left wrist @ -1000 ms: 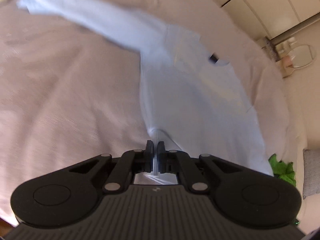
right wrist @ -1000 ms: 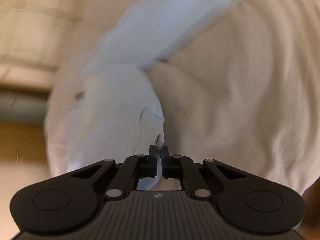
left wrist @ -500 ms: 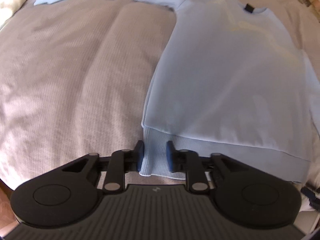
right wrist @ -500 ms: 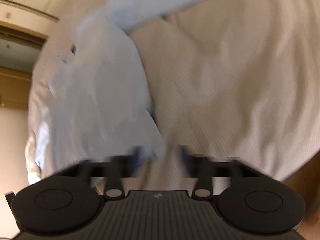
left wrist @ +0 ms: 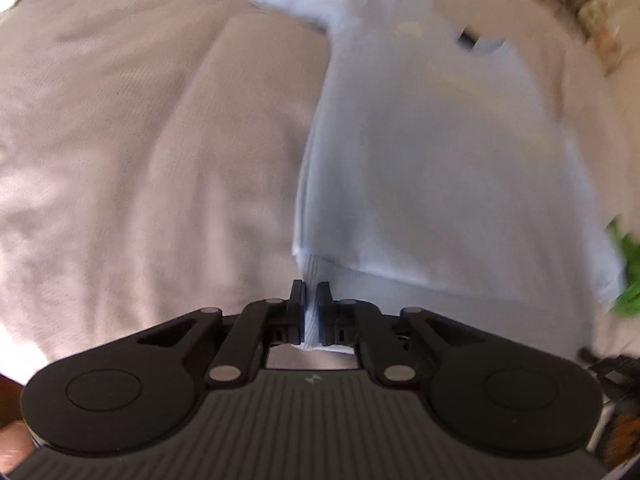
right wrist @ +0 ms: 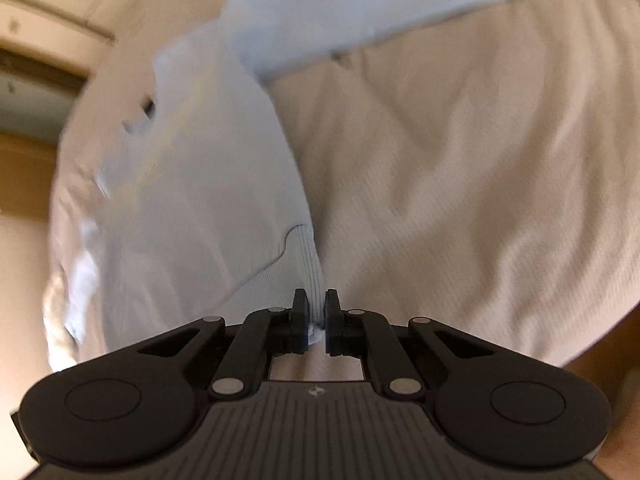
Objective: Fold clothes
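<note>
Both grippers, parted half a second before, had clamped the sweatshirt (left wrist: 440, 168) hem: left gripper (left wrist: 310, 300), right gripper (right wrist: 316, 308). A green item (left wrist: 628, 280) lay beside it on the bedcover (left wrist: 140, 140).

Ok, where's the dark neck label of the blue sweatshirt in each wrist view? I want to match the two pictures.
Left wrist view: the neck label sits upper right, at the collar of the sweatshirt.
Right wrist view: the neck label sits upper left, again at the collar.
Shared landmark: the ribbed hem, clamped in the left tongs at one corner and the right tongs at the other.
</note>
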